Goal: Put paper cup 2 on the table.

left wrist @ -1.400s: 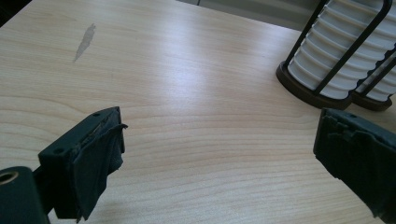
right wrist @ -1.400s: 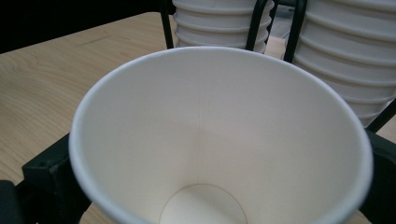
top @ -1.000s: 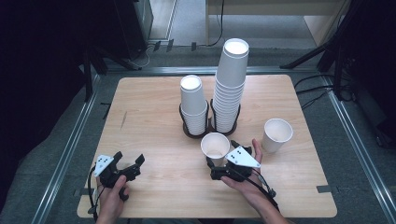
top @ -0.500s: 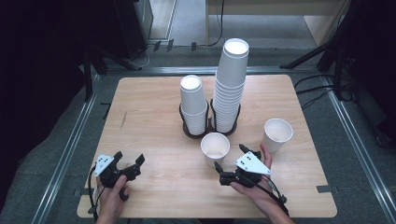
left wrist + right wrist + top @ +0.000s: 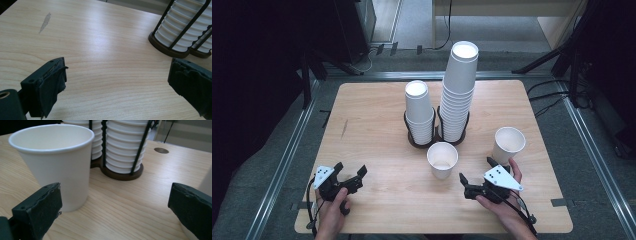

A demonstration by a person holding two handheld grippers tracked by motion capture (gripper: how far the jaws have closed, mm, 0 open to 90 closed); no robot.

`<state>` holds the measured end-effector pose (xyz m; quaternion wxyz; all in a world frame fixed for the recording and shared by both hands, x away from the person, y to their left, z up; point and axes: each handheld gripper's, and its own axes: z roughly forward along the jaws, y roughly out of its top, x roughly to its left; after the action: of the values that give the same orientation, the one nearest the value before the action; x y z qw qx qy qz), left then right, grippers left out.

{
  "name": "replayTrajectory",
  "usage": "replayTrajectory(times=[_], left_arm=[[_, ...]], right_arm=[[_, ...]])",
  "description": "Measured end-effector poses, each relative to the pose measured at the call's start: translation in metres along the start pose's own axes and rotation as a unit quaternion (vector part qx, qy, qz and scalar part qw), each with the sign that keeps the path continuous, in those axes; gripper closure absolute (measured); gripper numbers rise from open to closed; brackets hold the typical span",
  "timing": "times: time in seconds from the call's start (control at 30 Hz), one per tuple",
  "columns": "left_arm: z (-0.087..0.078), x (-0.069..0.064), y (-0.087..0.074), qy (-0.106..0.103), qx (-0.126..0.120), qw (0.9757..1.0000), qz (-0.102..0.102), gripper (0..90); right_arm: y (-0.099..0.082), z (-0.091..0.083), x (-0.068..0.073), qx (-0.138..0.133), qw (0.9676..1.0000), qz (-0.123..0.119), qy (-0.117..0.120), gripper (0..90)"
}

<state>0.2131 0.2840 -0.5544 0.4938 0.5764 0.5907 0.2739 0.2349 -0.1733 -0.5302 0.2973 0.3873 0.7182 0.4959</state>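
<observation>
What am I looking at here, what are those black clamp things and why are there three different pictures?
A person sits at a wooden table holding a handheld two-jaw clamp in each hand: the left gripper and the right gripper. Both are open and hold nothing. One picture looks down from above; the other two come from cameras riding on each gripper, so the black jaws frame them. On the table stand two stacks of paper cups in a dark wire holder, plus two loose cups: one in the middle, another to the right.

The worktop (image 5: 377, 120) is pale wood, smooth with a soft sheen. The 2 loose cups (image 5: 442, 160) (image 5: 508, 145) look like matt white paper. Each stack sits in a dark wire holder (image 5: 117, 171). The black fingers (image 5: 45, 85) wear rough, ragged-edged matt padding.
</observation>
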Motion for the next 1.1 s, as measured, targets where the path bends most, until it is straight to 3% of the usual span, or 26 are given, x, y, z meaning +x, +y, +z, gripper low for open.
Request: replayTrajectory(times=[0.6, 1.1], left_arm=[[0.0, 0.0, 0.0, 0.001, 0.001, 1.0, 0.0, 2.2], [0.0, 0.0, 0.0, -0.003, 0.001, 1.0, -0.003, 2.2]], right_arm=[[-0.021, -0.034, -0.05, 0.009, 0.9977, 0.026, -0.062, 0.0], [-0.036, -0.049, -0.088, 0.017, 0.991, 0.036, -0.128, 0.0]])
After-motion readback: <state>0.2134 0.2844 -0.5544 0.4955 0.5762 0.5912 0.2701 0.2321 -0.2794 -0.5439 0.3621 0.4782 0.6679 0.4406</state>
